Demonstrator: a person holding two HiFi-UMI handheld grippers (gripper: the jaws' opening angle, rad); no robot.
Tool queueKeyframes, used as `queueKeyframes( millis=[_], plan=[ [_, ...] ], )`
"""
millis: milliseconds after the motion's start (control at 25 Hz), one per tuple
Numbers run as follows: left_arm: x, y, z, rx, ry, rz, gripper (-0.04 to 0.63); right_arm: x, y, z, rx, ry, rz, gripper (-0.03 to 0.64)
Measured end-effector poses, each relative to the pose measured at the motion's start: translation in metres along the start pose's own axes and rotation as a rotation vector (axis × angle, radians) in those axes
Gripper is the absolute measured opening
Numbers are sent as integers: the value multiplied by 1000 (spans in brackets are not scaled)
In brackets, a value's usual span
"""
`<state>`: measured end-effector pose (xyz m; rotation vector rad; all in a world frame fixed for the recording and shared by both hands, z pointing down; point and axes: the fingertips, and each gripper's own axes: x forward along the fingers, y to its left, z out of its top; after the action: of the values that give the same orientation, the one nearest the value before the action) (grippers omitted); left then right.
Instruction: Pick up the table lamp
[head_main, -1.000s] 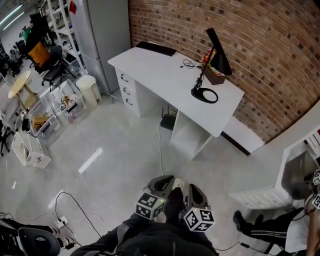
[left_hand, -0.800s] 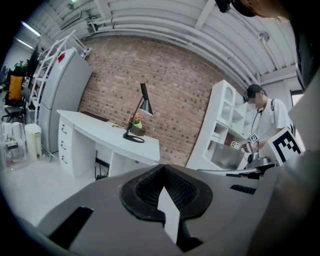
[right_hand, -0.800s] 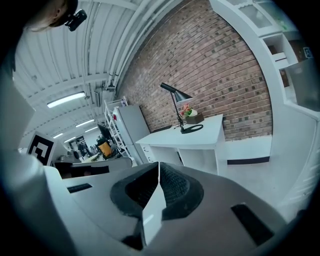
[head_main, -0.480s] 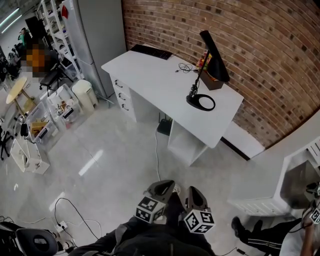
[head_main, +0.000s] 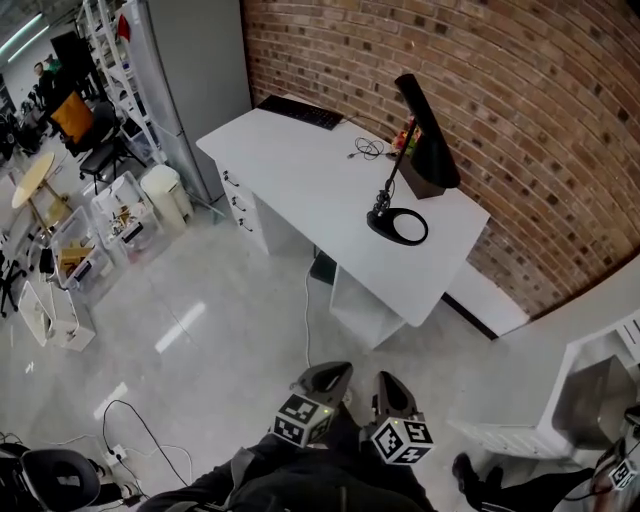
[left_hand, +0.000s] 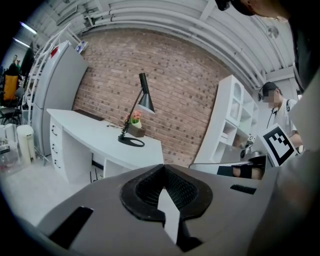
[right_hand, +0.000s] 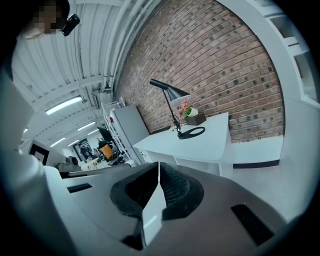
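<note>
Against a second ago, the brick wall (head_main: 500, 90) and the white tabletop (head_main: 300, 170) have slid lower in the head view and loom larger. The grey floor (head_main: 200, 330) between the tabletop and the bottom edge has shrunk. The table lamp (head_main: 425, 130) has come down from the upper right toward the frame's middle right.

The left tongs (head_main: 330, 372) and right tongs (head_main: 390, 385) sit at bottom centre as before, side by side. Each pair is pressed together with nothing between, and both are well apart from the lamp.

Only the left gripper view shows a tall white shelf unit (left_hand: 232, 115) at the right, with a person (left_hand: 275, 107) standing beside it; the head view catches just legs in its lower right corner. Only the head view shows the dark keyboard (head_main: 300, 112) at the tabletop's far left end and a small coil of cable (head_main: 365, 150) near the lamp. The right gripper view alone shows strip lights overhead.

The lamp is black and stands on a flat ring base. A thin leaning stem carries a long cone shade tipped downward. It stands at the tabletop's right end, near the wall, with a small box of flowers (right_hand: 194, 117) just behind it.
</note>
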<state>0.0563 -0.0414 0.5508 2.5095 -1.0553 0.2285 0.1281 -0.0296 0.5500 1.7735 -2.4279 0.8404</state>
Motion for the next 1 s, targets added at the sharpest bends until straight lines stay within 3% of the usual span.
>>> queueKeyframes(
  millis=[280, 680, 1000],
  plan=[
    [45, 22, 16, -22, -14, 39, 8, 50, -16, 27, -31, 30, 84, 14],
    [105, 47, 38, -27, -22, 84, 8, 102, -57, 56, -36, 50, 122, 14],
    [123, 54, 39, -56, -35, 102, 8, 115, -74, 58, -12, 69, 124, 14]
  ],
)
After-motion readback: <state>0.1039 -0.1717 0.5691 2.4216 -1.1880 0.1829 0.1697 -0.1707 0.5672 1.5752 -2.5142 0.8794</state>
